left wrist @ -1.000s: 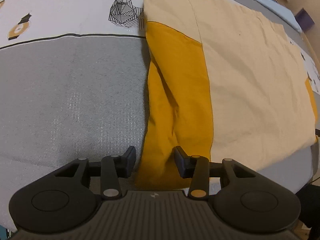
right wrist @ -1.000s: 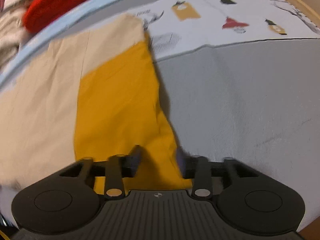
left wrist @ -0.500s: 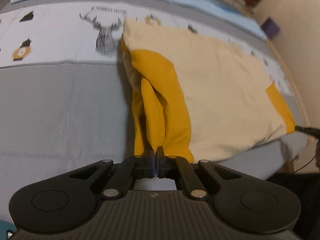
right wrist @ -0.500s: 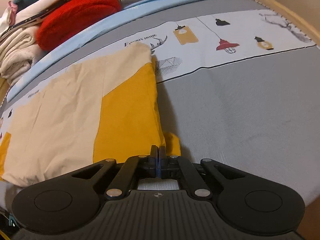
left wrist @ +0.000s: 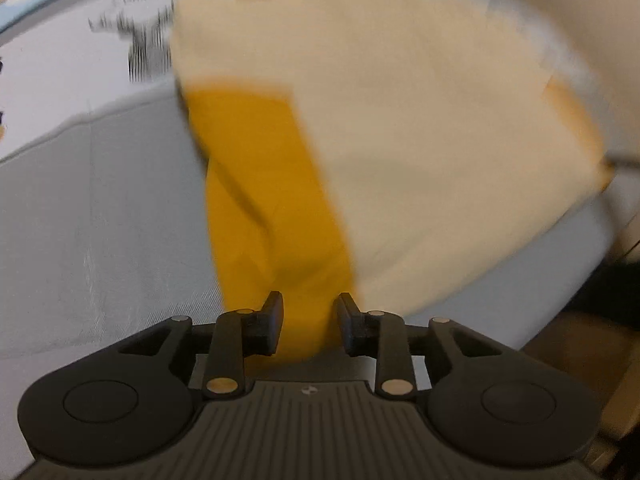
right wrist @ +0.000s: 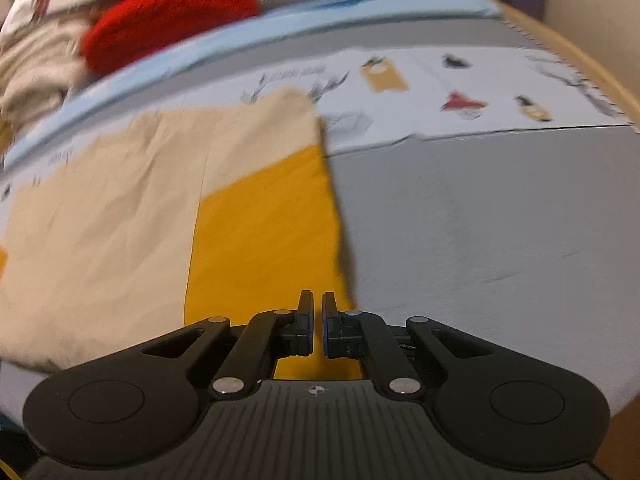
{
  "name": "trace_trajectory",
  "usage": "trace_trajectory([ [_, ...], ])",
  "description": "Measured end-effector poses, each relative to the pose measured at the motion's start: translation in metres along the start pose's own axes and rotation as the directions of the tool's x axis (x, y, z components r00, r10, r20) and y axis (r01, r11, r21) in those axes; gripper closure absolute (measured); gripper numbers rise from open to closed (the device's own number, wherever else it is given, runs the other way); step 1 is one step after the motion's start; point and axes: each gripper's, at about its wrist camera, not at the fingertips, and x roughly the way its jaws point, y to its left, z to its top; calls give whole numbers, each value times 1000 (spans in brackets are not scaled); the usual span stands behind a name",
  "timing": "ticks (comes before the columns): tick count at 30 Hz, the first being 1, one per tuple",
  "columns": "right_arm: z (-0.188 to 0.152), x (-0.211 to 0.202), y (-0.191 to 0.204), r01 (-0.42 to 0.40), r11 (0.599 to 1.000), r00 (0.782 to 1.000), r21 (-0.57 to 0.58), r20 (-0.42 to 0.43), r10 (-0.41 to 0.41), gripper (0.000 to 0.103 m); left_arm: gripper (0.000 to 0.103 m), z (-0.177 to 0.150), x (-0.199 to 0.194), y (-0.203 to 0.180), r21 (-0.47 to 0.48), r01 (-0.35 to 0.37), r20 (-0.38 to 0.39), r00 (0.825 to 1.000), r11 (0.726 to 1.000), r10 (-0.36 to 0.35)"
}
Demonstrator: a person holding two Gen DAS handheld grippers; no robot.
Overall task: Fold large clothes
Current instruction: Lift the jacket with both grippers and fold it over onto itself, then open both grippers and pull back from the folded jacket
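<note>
My left hand-held gripper (left wrist: 308, 322) hangs with jaws apart over the cream-and-yellow garment (left wrist: 400, 128) on the bed (left wrist: 100, 220); my right hand-held gripper (right wrist: 316, 322) is nearly closed, a narrow gap showing, holding nothing.

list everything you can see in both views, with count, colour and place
garment: 1, cream with mustard-yellow panels, flat on the bed, its near yellow edge at both tools
bed cover: 1, grey with a white printed band and a light blue strip beyond, under the garment
red item: 1, red, far left of the right view, past the blue strip
clothes pile: 1, beige and white, beside the red item, blurred
left tool: 1, black, open, yellow edge between its fingers
right tool: 1, black, nearly closed, a narrow gap showing, over the yellow edge
</note>
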Motion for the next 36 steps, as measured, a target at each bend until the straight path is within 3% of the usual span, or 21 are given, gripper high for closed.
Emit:
trace_trajectory([
  [2, -3, 25, 3, 56, 997, 993, -52, -100, -61, 99, 71, -1, 8, -3, 36, -44, -47, 998, 998, 45],
  [4, -8, 40, 4, 114, 988, 975, -108, -180, -132, 99, 71, 2, -7, -6, 40, -57, -7, 998, 998, 57],
  [7, -3, 26, 6, 144, 981, 981, -127, -110, -159, 99, 67, 5, -40, -13, 24, -67, 119, 991, 997, 64],
  [9, 3, 6, 9, 148, 982, 988, -118, -20, -151, 99, 62, 5, -61, -25, 24, -121, 198, 973, 992, 114],
  [12, 6, -34, 20, 154, 980, 981, -127, 139, -136, 95, 53, 4, -93, -55, 20, -185, 323, 931, 983, 169],
  [14, 5, -61, 25, 141, 984, 968, -109, 226, -113, 90, 35, -3, -115, -73, 6, -201, 413, 893, 980, 181],
  [16, 3, -85, 33, 100, 991, 953, -92, 294, -69, 86, 26, -12, -134, -97, -11, -212, 497, 847, 977, 189],
  [18, -5, -112, 45, 63, 993, 932, -95, 362, -24, 83, 26, -28, -148, -126, -34, -206, 559, 807, 978, 190],
  [21, -25, -141, 64, 17, 993, 896, -119, 442, 37, 74, 24, -48, -161, -163, -67, -164, 617, 768, 984, 170],
  [22, -33, -147, 67, 5, 992, 885, -128, 461, 55, 72, 18, -52, -158, -175, -75, -159, 631, 756, 984, 171],
  [25, -56, -160, 82, -16, 986, 857, -164, 507, 98, 70, 15, -74, -153, -212, -98, -198, 666, 715, 975, 213],
  [26, -66, -161, 86, -21, 983, 856, -181, 504, 111, 70, 15, -83, -150, -221, -110, -211, 665, 710, 971, 230],
  [27, -73, -158, 92, -11, 979, 870, -205, 480, 110, 70, 15, -87, -144, -227, -127, -213, 657, 713, 969, 243],
  [28, -78, -156, 99, 14, 974, 882, -224, 463, 94, 70, 15, -88, -136, -230, -138, -208, 639, 728, 968, 247],
  [30, -79, -153, 105, 45, 968, 876, -249, 475, 81, 69, 15, -90, -127, -237, -146, -197, 608, 755, 969, 245],
  [33, -76, -142, 110, 65, 970, 896, -232, 442, 45, 52, 15, -90, -105, -229, -145, -228, 614, 742, 963, 269],
  [35, -78, -137, 115, 86, 970, 904, -227, 427, 20, 48, 15, -90, -88, -218, -152, -227, 610, 744, 962, 272],
  [36, -79, -136, 119, 94, 969, 905, -229, 426, 13, 45, 15, -89, -78, -211, -166, -214, 596, 756, 963, 270],
])
